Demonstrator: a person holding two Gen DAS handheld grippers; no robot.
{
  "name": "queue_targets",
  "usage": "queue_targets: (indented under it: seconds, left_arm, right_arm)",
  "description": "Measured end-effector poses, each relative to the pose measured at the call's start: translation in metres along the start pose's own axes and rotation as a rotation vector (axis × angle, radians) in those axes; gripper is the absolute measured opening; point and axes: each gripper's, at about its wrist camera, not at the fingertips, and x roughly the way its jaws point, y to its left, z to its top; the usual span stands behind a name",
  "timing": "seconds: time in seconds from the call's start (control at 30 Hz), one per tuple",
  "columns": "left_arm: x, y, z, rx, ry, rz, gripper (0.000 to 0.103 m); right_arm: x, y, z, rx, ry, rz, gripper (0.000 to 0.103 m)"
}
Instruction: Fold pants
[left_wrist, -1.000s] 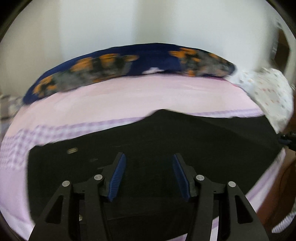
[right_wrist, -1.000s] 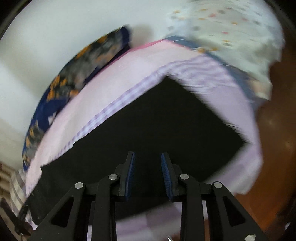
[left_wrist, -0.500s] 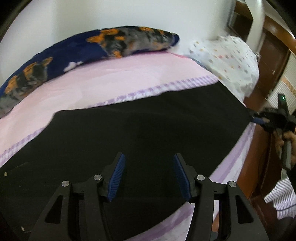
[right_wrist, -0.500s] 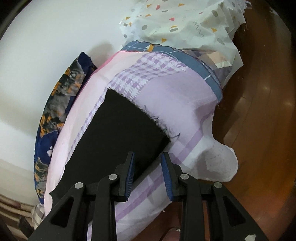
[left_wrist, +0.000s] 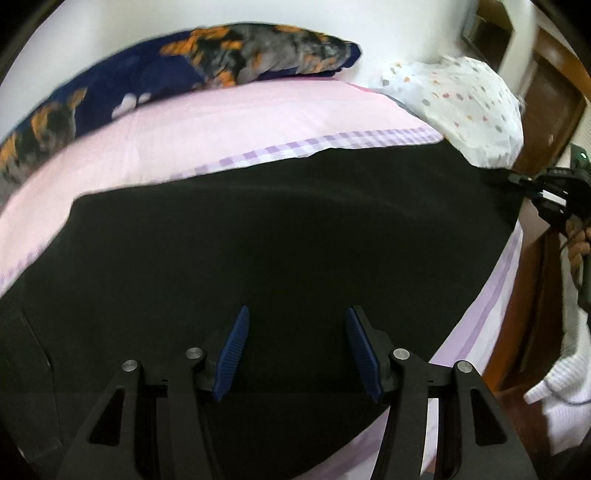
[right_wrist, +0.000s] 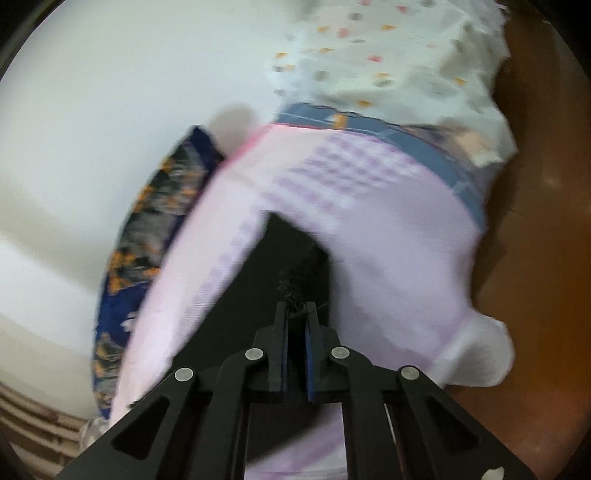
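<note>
- Pants (left_wrist: 280, 236): black, spread flat across the pink bed sheet (left_wrist: 229, 122).
- Right gripper (right_wrist: 296, 314) clamps their frayed hem.
- Left gripper (left_wrist: 295, 332) hovers above them, jaws apart.

We list pants (left_wrist: 277, 236) spread on the bed (left_wrist: 258, 122), long pillow (left_wrist: 192, 70) behind, bundled quilt (left_wrist: 458, 107) at right.

The left tool (left_wrist: 295, 347) points steeply down with its blue pads spread apart and nothing between them, while the right tool (right_wrist: 296, 314), gripped by a hand (left_wrist: 578, 251) in a white sleeve (left_wrist: 565, 384), has its pads pressed together on dark cloth.
</note>
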Motion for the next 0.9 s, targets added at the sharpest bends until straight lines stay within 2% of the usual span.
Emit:
queue_targets:
  seconds: [0.13, 0.33, 0.43, 0.6, 0.73, 0.9]
  left_arm:
    - [-0.021, 0.02, 0.004, -0.083, -0.061, -0.02, 0.056]
    - [-0.069, 0.067, -0.002, -0.209, -0.16, -0.03, 0.056]
    - [-0.091, 0.095, -0.011, -0.271, -0.203, 0.001, 0.057]
    - [-0.113, 0.13, -0.035, -0.379, -0.239, 0.003, 0.057]
    - [-0.119, 0.148, -0.05, -0.446, -0.243, -0.03, 0.057]
    - [-0.122, 0.152, -0.06, -0.466, -0.237, -0.076, 0.057]
  right_arm:
    - [0.0, 0.062, -0.003, -0.106, 0.029, 0.086, 0.008]
    - [0.026, 0.166, -0.024, -0.27, 0.162, 0.226, 0.008]
    - [0.047, 0.205, -0.07, -0.344, 0.249, 0.289, 0.008]
    - [0.074, 0.249, -0.161, -0.489, 0.43, 0.352, 0.007]
    - [0.09, 0.26, -0.23, -0.629, 0.565, 0.322, 0.008]
    - [0.091, 0.258, -0.265, -0.764, 0.613, 0.266, 0.008]
